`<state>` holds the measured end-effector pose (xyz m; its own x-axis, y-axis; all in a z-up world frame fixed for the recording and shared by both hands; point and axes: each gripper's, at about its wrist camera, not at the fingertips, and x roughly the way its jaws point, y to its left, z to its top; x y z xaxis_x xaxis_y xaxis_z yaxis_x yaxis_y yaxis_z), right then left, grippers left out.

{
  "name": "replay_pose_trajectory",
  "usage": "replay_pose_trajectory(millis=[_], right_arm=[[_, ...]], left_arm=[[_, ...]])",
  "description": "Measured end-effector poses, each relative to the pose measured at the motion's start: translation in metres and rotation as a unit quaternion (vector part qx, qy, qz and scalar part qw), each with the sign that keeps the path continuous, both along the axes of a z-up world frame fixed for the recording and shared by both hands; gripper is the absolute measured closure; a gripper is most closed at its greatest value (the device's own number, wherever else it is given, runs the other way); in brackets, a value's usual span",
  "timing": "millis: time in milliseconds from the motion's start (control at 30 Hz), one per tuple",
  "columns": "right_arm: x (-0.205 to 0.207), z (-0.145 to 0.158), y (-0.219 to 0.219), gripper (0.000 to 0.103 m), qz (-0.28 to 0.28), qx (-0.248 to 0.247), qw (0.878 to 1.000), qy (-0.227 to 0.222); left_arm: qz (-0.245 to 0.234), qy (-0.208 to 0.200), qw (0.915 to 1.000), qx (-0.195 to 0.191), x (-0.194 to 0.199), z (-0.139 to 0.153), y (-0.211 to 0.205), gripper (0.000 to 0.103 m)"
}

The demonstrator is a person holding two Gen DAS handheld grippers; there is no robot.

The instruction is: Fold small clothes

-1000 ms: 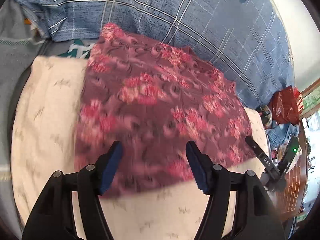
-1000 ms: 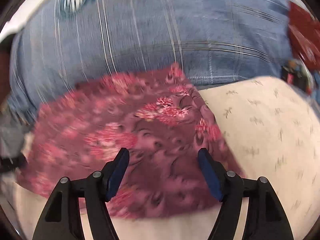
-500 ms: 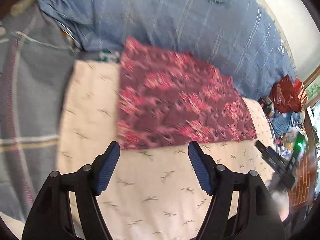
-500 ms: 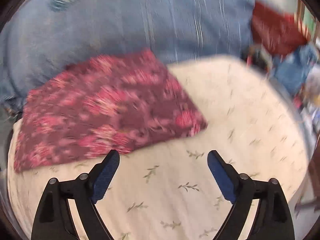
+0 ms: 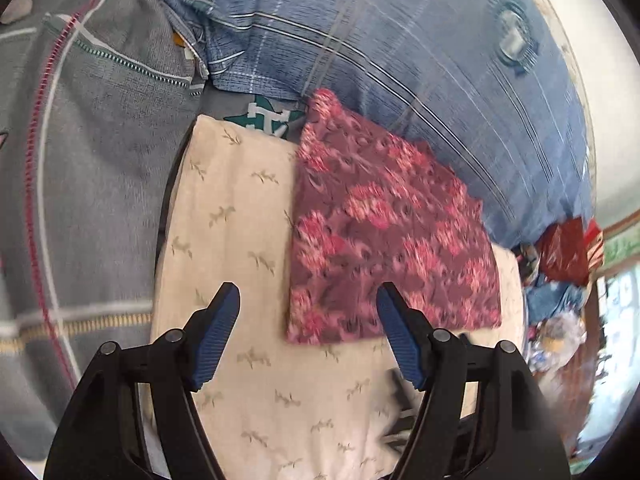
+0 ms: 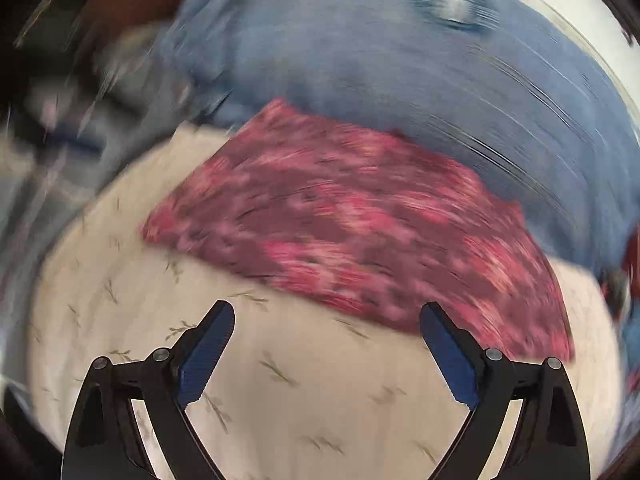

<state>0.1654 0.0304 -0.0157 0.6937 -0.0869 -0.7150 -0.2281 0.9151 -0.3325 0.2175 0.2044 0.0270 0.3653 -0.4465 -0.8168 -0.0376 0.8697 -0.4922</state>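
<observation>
A maroon cloth with pink flowers (image 5: pixel 384 236) (image 6: pixel 360 232) lies folded flat as a rectangle on a cream cloth with small leaf prints (image 5: pixel 240 264) (image 6: pixel 304 364). My left gripper (image 5: pixel 308 304) hovers open above the folded cloth's near left corner, nothing between its blue pads. My right gripper (image 6: pixel 326 322) stands wide open over the cream cloth, just short of the folded cloth's near edge, and holds nothing. The right wrist view is blurred by motion.
A blue checked quilt (image 5: pixel 420 64) (image 6: pixel 400 72) lies behind the folded cloth. A grey zippered garment (image 5: pixel 88 140) lies at the left. At the right edge are a red bag (image 5: pixel 568 252) and cluttered items (image 5: pixel 556 344).
Both grippers have pulled back off the maroon cloth, which now lies flat with nothing on it. The right gripper's jaws widened and its view rolled. The left gripper shifted left.
</observation>
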Motion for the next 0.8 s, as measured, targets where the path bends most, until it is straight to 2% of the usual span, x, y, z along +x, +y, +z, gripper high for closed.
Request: replay_pose_trajectory(millis=[133, 200, 233, 267, 300, 333, 400, 467, 600, 667, 733, 767, 800], right_arm=[[0.025, -0.019, 0.039, 0.011, 0.030, -0.104, 0.994, -0.033], [0.043, -0.024, 0.048, 0.017, 0.034, -0.125, 0.990, -0.046], [0.048, -0.024, 0.050, 0.032, 0.035, -0.123, 0.991, -0.046], [0.057, -0.025, 0.049, 0.061, 0.041, -0.114, 0.992, -0.039], [0.065, -0.026, 0.046, 0.072, 0.044, -0.099, 0.994, -0.029], [0.068, -0.025, 0.042, 0.089, 0.043, -0.084, 0.995, -0.024], [0.073, -0.015, 0.021, 0.089, 0.045, -0.012, 0.998, -0.029], [0.072, -0.007, 0.007, 0.090, 0.045, 0.031, 0.998, -0.039], [0.066, 0.002, -0.003, 0.092, 0.054, 0.074, 0.994, -0.057], [0.069, 0.002, -0.007, 0.092, 0.053, 0.096, 0.993, -0.051], [0.069, 0.002, -0.011, 0.092, 0.051, 0.115, 0.991, -0.043], [0.071, 0.001, -0.016, 0.093, 0.048, 0.131, 0.989, -0.038], [0.069, 0.003, -0.019, 0.093, 0.044, 0.143, 0.988, -0.038]], left_arm=[[-0.002, 0.026, 0.9995, -0.015, 0.038, -0.016, -0.001, 0.033], [-0.008, 0.040, 0.9988, -0.028, 0.056, -0.024, -0.006, 0.033], [-0.009, 0.047, 0.9979, -0.043, 0.066, -0.029, -0.007, 0.033], [-0.009, 0.053, 0.9969, -0.057, 0.074, -0.033, -0.008, 0.033], [-0.008, 0.062, 0.9952, -0.075, 0.083, -0.038, -0.009, 0.033], [-0.007, 0.070, 0.9937, -0.088, 0.091, -0.042, -0.009, 0.033], [-0.005, 0.086, 0.9908, -0.104, 0.106, -0.052, -0.011, 0.033], [-0.013, 0.101, 0.9891, -0.106, 0.119, -0.063, -0.018, 0.033], [-0.038, 0.123, 0.9869, -0.098, 0.131, -0.083, -0.040, 0.033], [-0.035, 0.111, 0.9886, -0.095, 0.131, -0.084, -0.048, 0.033], [-0.040, 0.095, 0.9882, -0.113, 0.133, -0.081, -0.054, 0.058], [-0.038, 0.092, 0.9892, -0.108, 0.132, -0.078, -0.057, 0.078], [-0.036, 0.087, 0.9908, -0.097, 0.132, -0.076, -0.058, 0.084]])
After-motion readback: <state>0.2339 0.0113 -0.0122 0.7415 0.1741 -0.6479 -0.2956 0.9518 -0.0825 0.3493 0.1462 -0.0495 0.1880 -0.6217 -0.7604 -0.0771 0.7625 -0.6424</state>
